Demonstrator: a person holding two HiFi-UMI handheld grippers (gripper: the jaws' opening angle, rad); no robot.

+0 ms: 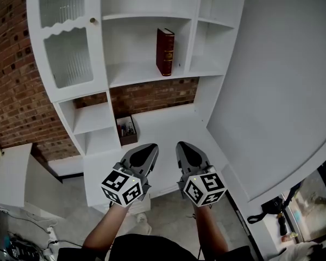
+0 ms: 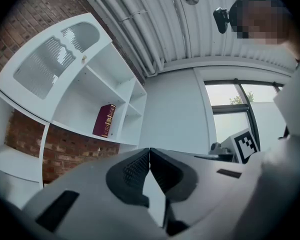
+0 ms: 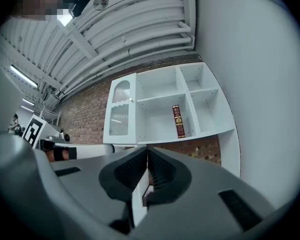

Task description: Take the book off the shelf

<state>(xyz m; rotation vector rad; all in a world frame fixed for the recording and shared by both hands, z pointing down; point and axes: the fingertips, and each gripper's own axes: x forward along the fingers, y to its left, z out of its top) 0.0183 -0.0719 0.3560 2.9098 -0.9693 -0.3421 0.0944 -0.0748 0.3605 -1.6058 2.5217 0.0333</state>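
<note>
A dark red book (image 1: 164,51) with gold print on its spine stands upright on the middle shelf of a white wall unit (image 1: 146,72), close to the right divider of its compartment. It also shows in the left gripper view as the book (image 2: 104,120) and in the right gripper view as the book (image 3: 178,121). My left gripper (image 1: 150,147) and right gripper (image 1: 182,145) hang side by side well below and in front of the shelf, far from the book. Both are shut with nothing between the jaws.
The unit has a ribbed glass door (image 1: 68,53) with a small knob at the upper left. A brick wall (image 1: 152,95) shows behind the lower opening. A small brown box (image 1: 126,130) with small items stands on the white counter (image 1: 168,124). A white wall (image 1: 282,91) closes the right side.
</note>
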